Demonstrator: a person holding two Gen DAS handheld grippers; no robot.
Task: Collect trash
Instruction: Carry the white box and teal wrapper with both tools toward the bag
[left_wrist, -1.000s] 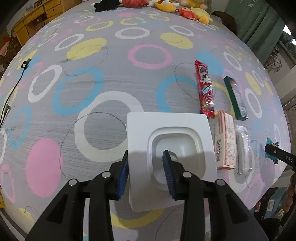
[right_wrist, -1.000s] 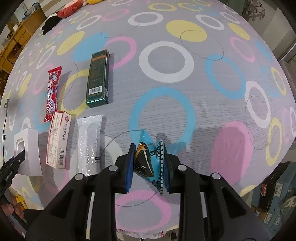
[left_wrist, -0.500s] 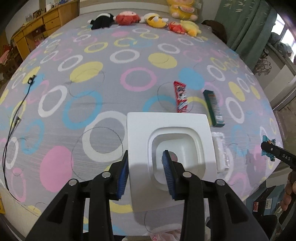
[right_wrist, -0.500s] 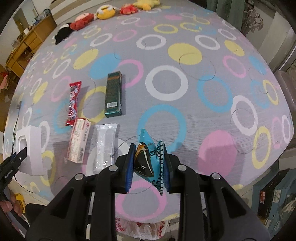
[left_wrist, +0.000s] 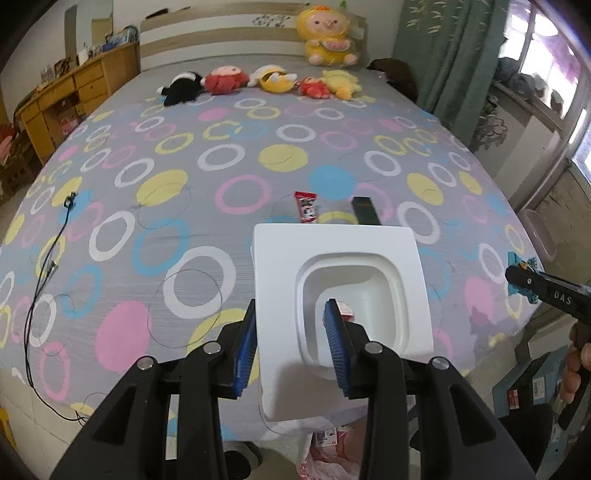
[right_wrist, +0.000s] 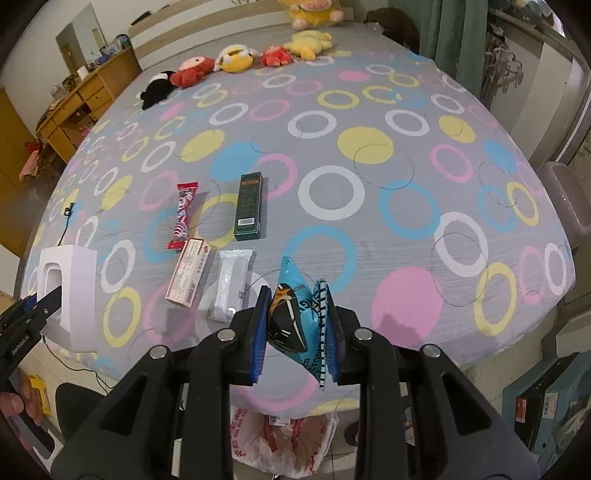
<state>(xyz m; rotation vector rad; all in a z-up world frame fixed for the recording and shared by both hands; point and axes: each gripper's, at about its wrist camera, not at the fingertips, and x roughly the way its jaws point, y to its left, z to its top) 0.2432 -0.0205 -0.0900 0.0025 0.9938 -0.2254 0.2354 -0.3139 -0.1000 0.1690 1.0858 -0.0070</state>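
Spread with a ringed bedsheet, the bed (right_wrist: 369, 206) carries four wrappers and boxes. Left tongs (left_wrist: 291, 349) pinch one wall of a white box (left_wrist: 341, 295), lifted off it; right tongs (right_wrist: 297, 330) clamp a blue snack packet (right_wrist: 295, 317). Carry both level to the plastic bag (right_wrist: 284, 439) below, then release squarely over its mouth.

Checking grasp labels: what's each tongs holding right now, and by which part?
Left tongs clamp the white box by one side wall, one pad outside, one inside its recessed opening. Right tongs pinch the blue snack wrapper across its middle.
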